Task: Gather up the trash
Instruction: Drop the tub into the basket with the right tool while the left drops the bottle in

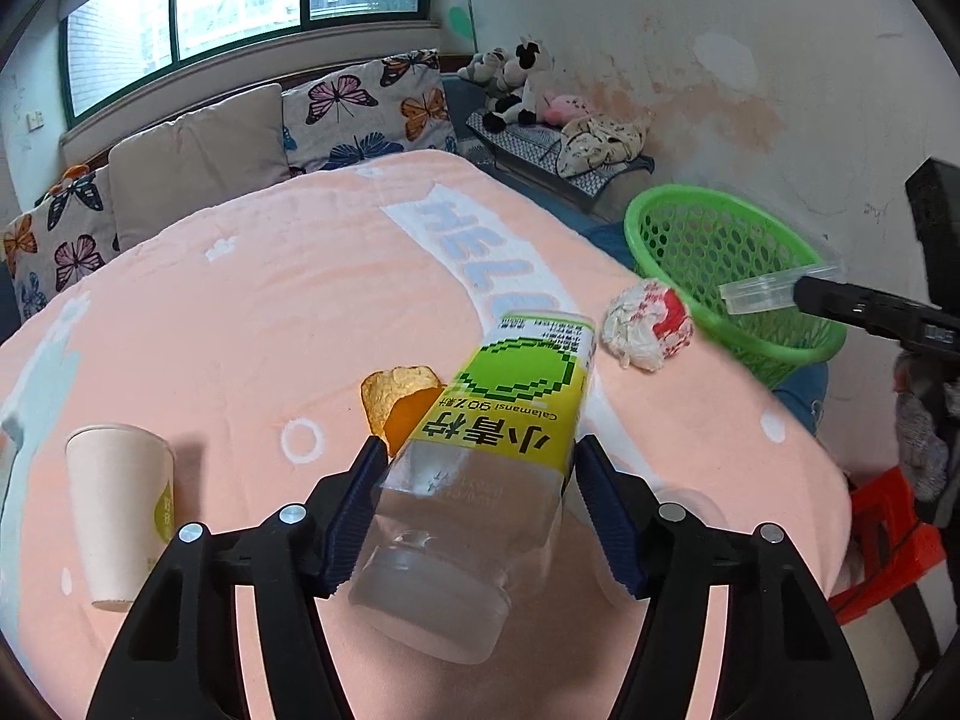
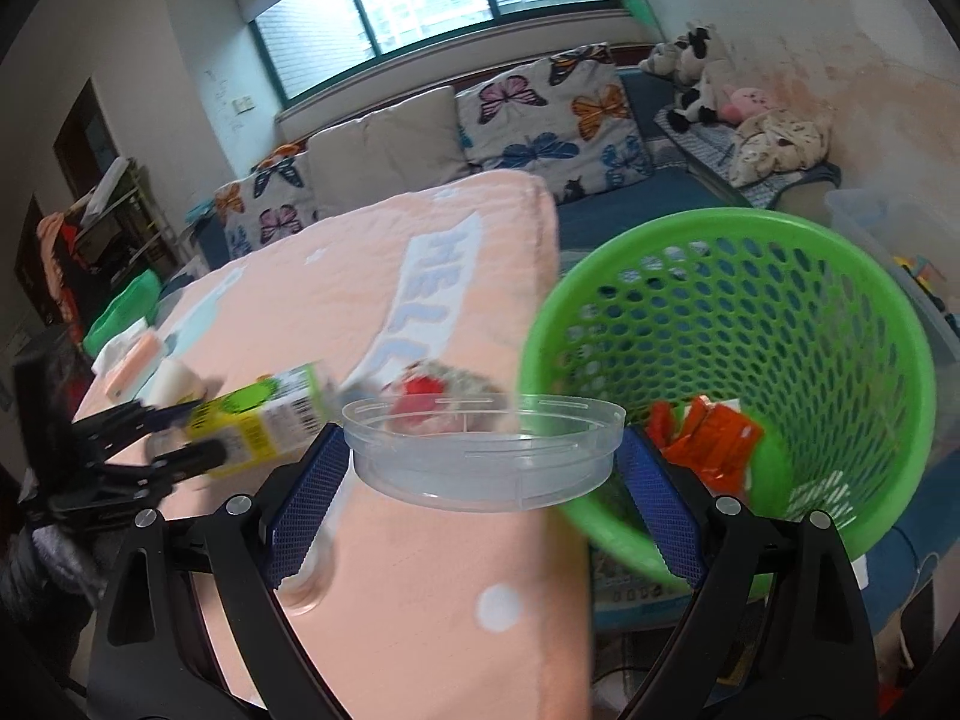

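Left wrist view: The step in hand appeared to be carrying gripped trash toward the green basket. The left gripper was closed partway on a clear plastic bottle with a yellow-green label, one pad on each side, cap end toward the camera. The bottle was held above the pink blanket. A paper cup, a chip and a crumpled wrapper remained on the blanket. The basket stood beyond the blanket's right edge.

Right wrist view: The right gripper was spread wide and clamped a clear plastic lid at its two sides. The lid hung just beside the basket rim, which already contained orange wrappers. The next move likely called for advancing the lid over the basket opening and releasing it, then bringing the bottle across.
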`<state>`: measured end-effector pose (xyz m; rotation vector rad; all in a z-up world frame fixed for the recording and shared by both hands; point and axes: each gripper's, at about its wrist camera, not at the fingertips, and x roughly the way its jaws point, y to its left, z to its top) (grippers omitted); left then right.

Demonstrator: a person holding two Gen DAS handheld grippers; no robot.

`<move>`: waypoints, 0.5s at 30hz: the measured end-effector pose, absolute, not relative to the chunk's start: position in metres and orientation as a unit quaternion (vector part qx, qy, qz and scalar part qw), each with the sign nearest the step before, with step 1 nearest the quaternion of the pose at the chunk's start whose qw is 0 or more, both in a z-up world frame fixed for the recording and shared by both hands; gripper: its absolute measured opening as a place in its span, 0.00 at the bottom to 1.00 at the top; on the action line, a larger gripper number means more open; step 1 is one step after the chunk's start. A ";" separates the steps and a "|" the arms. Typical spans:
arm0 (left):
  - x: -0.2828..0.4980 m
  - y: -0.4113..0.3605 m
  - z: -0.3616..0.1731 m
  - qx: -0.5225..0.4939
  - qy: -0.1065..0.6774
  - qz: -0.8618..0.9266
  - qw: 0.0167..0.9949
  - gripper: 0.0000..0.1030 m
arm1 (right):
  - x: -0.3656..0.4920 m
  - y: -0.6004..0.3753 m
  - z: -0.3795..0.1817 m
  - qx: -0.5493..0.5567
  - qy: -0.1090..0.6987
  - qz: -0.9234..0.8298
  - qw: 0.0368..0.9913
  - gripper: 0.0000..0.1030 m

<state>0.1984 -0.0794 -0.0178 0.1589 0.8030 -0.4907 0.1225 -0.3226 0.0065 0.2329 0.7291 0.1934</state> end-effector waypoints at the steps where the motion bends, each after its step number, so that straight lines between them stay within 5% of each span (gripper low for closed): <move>1: 0.197 -0.078 -0.016 0.073 0.386 -0.236 0.889 0.60 | 0.125 -0.328 0.006 0.116 0.355 0.085 0.924 0.87; 15: 0.190 -0.073 0.018 0.037 0.378 -0.246 0.892 0.58 | 0.150 -0.380 -0.023 0.147 0.386 0.024 0.910 0.88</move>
